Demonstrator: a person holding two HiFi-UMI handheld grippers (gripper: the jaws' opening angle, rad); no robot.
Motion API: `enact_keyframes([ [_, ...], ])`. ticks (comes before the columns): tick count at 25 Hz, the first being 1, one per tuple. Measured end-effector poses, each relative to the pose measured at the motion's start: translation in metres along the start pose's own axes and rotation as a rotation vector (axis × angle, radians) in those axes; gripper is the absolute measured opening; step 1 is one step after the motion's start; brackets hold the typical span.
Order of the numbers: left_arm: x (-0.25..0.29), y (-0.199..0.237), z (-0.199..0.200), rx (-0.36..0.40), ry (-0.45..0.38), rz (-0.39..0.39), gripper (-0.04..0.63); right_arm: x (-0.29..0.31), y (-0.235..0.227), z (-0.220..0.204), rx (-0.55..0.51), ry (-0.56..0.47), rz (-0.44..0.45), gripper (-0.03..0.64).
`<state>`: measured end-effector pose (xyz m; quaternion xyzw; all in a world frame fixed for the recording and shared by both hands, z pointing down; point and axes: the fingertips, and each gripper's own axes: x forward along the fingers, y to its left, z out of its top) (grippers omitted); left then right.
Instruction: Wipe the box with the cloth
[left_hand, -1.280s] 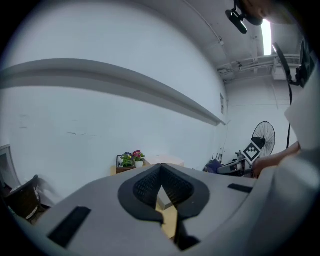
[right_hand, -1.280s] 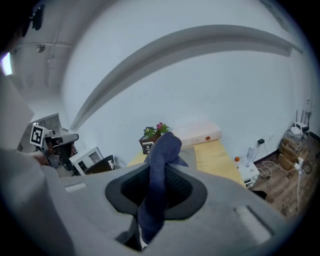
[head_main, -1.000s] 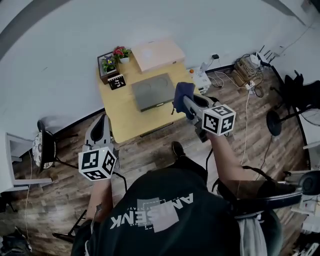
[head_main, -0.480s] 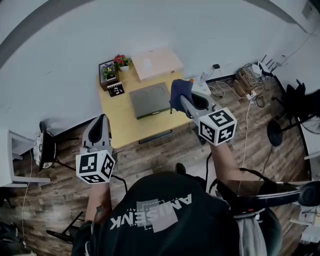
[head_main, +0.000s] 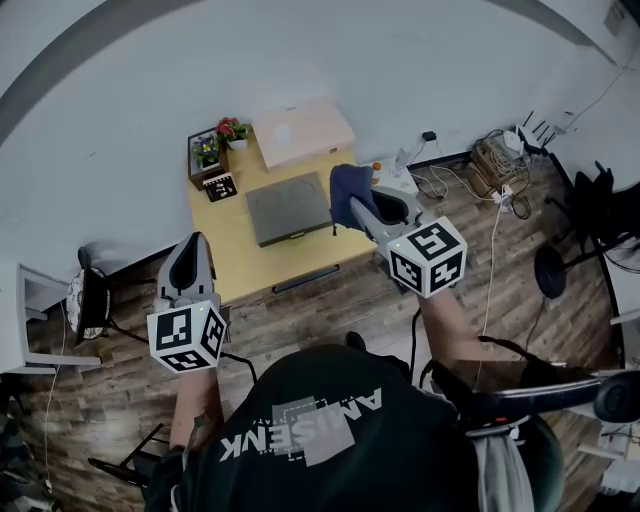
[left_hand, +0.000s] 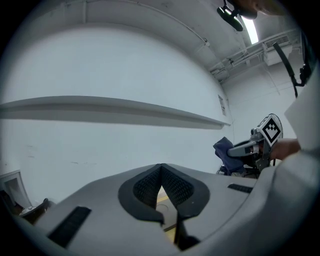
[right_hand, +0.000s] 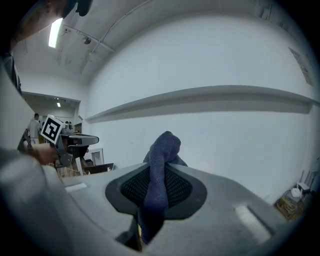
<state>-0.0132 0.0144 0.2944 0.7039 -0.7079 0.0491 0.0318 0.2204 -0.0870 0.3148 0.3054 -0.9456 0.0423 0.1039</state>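
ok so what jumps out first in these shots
A dark blue cloth is pinched in the right tool, over the right edge of the yellow table. The left tool is shut and empty, out over the floor at lower left. The tan box sits at the table's back, by the wall.

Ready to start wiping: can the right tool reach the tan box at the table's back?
Likely yes: the right tool, shut on the cloth, hangs nearby; nothing stands between it and the box.
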Motion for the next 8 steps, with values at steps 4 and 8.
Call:
enact_keyframes([
  [4, 0.004, -0.010, 0.002, -0.026, -0.009, -0.022, 0.000, -0.002, -0.005, 0.003, -0.011, -0.002, 0.006, 0.071],
  [8, 0.008, -0.021, 0.004, -0.017, -0.009, -0.031, 0.000, -0.005, -0.007, 0.007, -0.012, -0.012, 0.023, 0.071],
])
